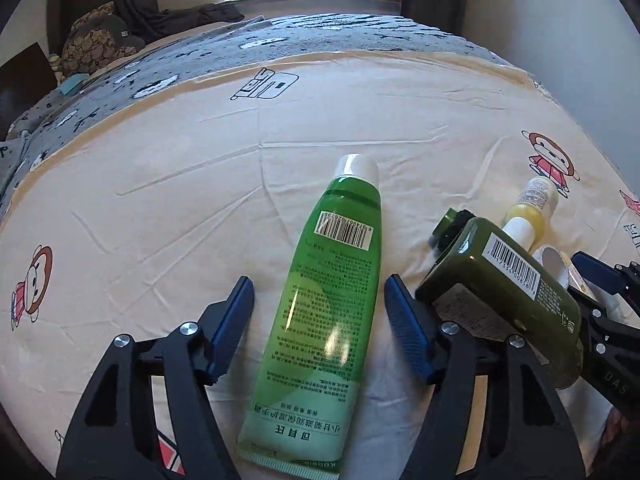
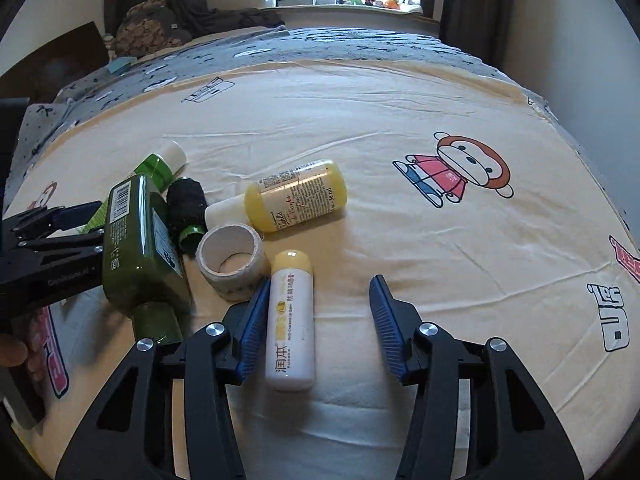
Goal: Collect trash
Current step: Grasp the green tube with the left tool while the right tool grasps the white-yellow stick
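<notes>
Two grippers are over a cream bedsheet [image 2: 400, 112]. Left gripper [image 1: 319, 320]: jaws spread wide, astride the green tube [image 1: 320, 312], touching neither side. The tube lies flat, white cap at the far end. Right gripper [image 2: 316, 326]: jaws spread, with the white stick [image 2: 291, 320] lying between them; its left finger [image 2: 252, 332] is just beside or touching the stick, its right finger stands apart. Left of the stick lies a tape roll [image 2: 232, 258], opening up. A dark green bottle [image 2: 144, 248] lies further left, against the left gripper's right finger. A yellow bottle [image 2: 296, 196] lies on its side beyond the roll. A grey blanket [image 2: 320, 46] covers the far end of the bed.
</notes>
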Tool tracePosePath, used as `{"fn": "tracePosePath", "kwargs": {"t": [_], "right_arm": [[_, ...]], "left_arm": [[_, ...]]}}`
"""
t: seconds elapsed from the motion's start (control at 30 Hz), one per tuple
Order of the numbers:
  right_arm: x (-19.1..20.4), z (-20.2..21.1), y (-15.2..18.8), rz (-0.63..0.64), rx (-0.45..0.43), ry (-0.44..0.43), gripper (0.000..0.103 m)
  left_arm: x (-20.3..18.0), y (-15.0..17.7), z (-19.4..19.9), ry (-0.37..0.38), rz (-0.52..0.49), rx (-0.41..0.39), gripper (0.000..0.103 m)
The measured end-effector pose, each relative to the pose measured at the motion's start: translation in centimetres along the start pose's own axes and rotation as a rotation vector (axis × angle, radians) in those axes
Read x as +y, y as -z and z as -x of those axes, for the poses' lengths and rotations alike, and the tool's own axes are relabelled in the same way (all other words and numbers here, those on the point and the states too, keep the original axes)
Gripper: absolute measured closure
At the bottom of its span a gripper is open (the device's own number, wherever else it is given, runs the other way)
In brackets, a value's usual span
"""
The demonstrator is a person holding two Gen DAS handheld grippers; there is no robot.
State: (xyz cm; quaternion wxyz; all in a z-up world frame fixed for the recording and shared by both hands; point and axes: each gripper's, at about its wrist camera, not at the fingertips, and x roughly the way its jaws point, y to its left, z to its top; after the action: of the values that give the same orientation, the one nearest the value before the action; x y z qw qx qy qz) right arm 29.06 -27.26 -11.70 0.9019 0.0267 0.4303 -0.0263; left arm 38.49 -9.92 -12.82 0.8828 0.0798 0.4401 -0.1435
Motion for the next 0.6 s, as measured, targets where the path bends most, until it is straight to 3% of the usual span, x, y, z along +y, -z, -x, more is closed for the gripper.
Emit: {"fn": "tracePosePath", "kwargs": {"t": [0.03, 0.07, 0.37, 0.6], "right_arm": [[0.1, -0.1, -0.2, 0.005, 0.003, -0.006, 0.069], [0.2, 0.0, -0.1, 0.013, 0.006, -0.014, 0.082], [0.6, 2.0, 2.0, 0.053, 0.01, -0.033, 0.082], [0.5, 5.9, 5.9, 0.061, -0.026, -0.096, 0.082]], "left_arm": [[-0.1, 0.0, 0.0, 0.01, -0.005, 0.001, 0.048], [-0.2, 0.0, 0.1, 0.017, -0.012, 0.002, 0.057], [-0.8, 2.8, 2.8, 0.019, -0.059, 0.008, 0.064], [-1.2, 8.5, 7.4, 0.046, -0.093, -0.035, 0.064]]}}
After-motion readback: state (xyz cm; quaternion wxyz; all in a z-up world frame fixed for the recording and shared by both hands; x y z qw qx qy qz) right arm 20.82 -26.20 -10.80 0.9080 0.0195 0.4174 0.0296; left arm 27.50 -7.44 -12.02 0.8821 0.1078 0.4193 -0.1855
